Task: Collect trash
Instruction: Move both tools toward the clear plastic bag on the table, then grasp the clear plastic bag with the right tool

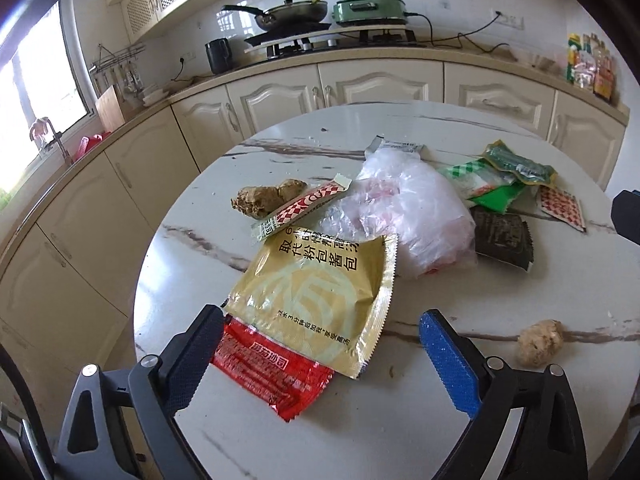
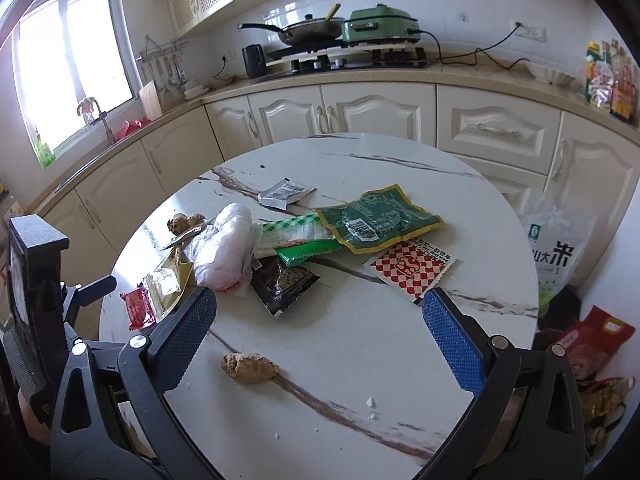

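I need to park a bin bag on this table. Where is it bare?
Bare: the near side of the table, between the ginger piece and checked sachet; also the far edge behind the white sachet. Crowded: the middle, around the plastic bag.

You are in a home kitchen: cream panelled cabinets [image 2: 360, 116] run under a long counter, a frying pan [image 2: 308, 30] and green electric cooker [image 2: 380, 24] sit on the gas hob [image 2: 352, 60], and a tap [image 2: 102, 120] stands below the window [image 2: 68, 60].
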Action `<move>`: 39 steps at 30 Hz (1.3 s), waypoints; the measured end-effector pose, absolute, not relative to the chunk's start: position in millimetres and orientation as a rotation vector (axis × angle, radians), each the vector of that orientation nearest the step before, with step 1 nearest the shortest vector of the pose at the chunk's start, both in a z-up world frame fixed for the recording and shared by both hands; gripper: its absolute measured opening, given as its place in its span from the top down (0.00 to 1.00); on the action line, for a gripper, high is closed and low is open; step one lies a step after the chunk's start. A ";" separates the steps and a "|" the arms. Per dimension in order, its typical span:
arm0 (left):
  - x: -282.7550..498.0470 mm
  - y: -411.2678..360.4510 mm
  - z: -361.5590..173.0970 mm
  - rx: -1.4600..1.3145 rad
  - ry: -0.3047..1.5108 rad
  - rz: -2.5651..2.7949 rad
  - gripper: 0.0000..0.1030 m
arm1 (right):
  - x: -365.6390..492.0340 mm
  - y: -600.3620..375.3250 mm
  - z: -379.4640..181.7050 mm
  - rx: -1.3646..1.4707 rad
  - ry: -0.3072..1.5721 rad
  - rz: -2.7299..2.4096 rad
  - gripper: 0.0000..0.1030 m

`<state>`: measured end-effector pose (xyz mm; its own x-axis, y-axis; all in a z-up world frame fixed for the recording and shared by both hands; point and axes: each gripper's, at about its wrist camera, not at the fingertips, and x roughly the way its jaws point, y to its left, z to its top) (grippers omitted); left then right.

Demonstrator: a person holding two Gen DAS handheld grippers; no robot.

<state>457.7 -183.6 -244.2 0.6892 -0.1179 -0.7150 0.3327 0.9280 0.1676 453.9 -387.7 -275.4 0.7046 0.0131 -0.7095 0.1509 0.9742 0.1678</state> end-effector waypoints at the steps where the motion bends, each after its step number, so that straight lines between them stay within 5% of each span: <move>1: 460.6 -184.0 -247.1 0.294 0.777 -0.260 0.15 | 458.9 -387.9 -277.7 0.219 0.790 -0.071 0.00; 10: 492.2 -165.6 -253.5 0.189 0.798 -0.355 0.52 | 500.5 -372.3 -288.7 0.203 0.817 -0.025 0.00; 14: 491.0 -148.8 -247.1 0.105 0.777 -0.442 0.85 | 521.6 -355.6 -294.0 0.198 0.836 0.017 0.00; 17: 488.8 -135.9 -244.5 0.065 0.761 -0.484 0.95 | 535.3 -341.1 -301.1 0.187 0.857 0.040 0.00; 31: 489.3 -56.9 -232.8 -0.120 0.722 -0.602 1.00 | 572.4 -296.3 -333.2 0.143 0.959 0.088 0.01; 33: 486.9 -49.7 -234.1 -0.112 0.716 -0.587 1.00 | 572.7 -293.6 -336.8 0.125 0.969 0.071 0.13; 34: 484.5 -47.2 -234.8 -0.090 0.719 -0.569 1.00 | 572.8 -293.2 -338.1 0.117 0.974 0.067 0.35; 35: 482.4 -48.0 -235.7 -0.067 0.727 -0.558 1.00 | 572.9 -293.4 -339.3 0.109 0.976 0.064 0.45; 38: 479.2 -39.9 -240.7 -0.066 0.737 -0.525 0.89 | 569.1 -297.0 -338.1 0.111 0.963 0.080 0.49; 39: 479.1 -35.2 -242.8 -0.080 0.743 -0.510 0.76 | 566.4 -299.1 -336.5 0.121 0.952 0.081 0.51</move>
<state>479.1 -35.2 -242.8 0.6209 -0.4711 -0.6265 0.4157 0.8755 -0.2464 566.4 -299.1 -336.5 0.5776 0.1229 -0.8070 -0.0159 0.9901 0.1394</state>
